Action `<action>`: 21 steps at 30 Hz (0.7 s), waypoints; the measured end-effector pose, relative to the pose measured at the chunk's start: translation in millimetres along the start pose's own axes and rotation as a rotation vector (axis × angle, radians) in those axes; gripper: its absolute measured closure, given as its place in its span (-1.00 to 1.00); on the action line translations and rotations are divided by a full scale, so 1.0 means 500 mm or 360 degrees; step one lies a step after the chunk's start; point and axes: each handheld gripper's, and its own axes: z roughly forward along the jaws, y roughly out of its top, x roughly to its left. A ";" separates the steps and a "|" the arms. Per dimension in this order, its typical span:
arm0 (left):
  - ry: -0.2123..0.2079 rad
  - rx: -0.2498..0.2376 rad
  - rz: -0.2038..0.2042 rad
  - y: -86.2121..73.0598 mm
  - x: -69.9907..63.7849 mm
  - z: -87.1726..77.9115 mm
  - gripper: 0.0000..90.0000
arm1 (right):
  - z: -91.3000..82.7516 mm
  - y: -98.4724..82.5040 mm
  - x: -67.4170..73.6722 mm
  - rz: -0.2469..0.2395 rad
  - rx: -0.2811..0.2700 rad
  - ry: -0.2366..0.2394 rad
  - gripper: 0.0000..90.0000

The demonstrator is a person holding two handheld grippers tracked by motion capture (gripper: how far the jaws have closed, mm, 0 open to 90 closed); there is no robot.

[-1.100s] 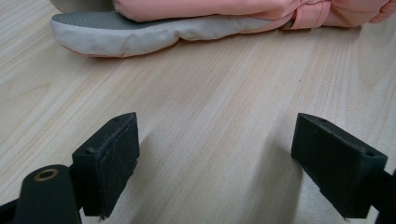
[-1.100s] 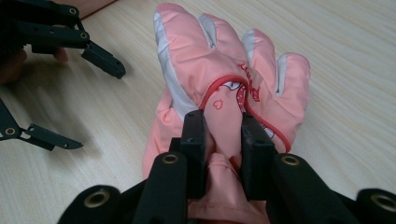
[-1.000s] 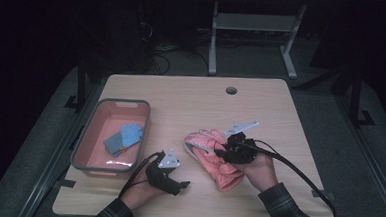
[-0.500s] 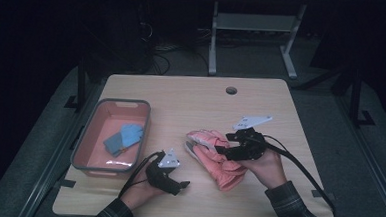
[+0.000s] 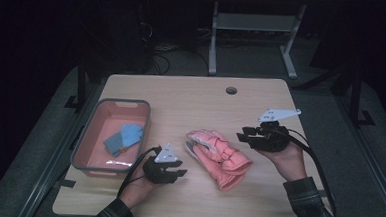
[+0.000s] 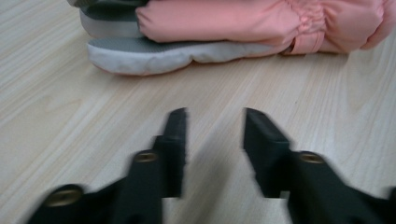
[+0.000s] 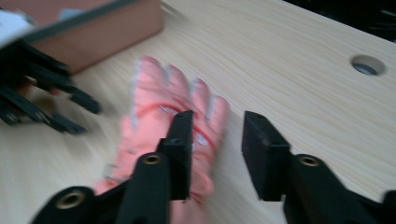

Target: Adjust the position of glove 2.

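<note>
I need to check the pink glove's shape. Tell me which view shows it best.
The high view: the whole pink glove lies flat on the table, fingers and cuff visible. The left gripper view gives only its side edge, close up; the right gripper view shows it blurred, partly behind a jaw.

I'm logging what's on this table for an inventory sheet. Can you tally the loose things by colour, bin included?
Pink glove: 1
Blue gloves in the bin: 1 pair, apparently
Pink bin with grey rim: 1
Total: 3 items
</note>
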 end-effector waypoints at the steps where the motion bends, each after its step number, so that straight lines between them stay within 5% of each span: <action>1: 0.0002 -0.0006 -0.0013 0.008 -0.001 0.001 0.68 | 0.003 -0.016 -0.019 0.0005 0.0014 -0.0008 0.76; 3: 0.0007 0.0006 -0.0006 0.018 -0.001 0.005 0.84 | 0.011 -0.036 -0.037 0.0003 0.0040 -0.0022 0.98; 9: -0.0003 0.0033 -0.0029 0.038 -0.001 0.032 0.98 | 0.040 -0.096 -0.078 -0.0008 0.0132 0.0025 1.00; 21: 0.0016 0.0062 -0.0060 0.061 0.008 0.064 0.98 | 0.067 -0.138 -0.070 -0.0101 0.0179 0.0184 1.00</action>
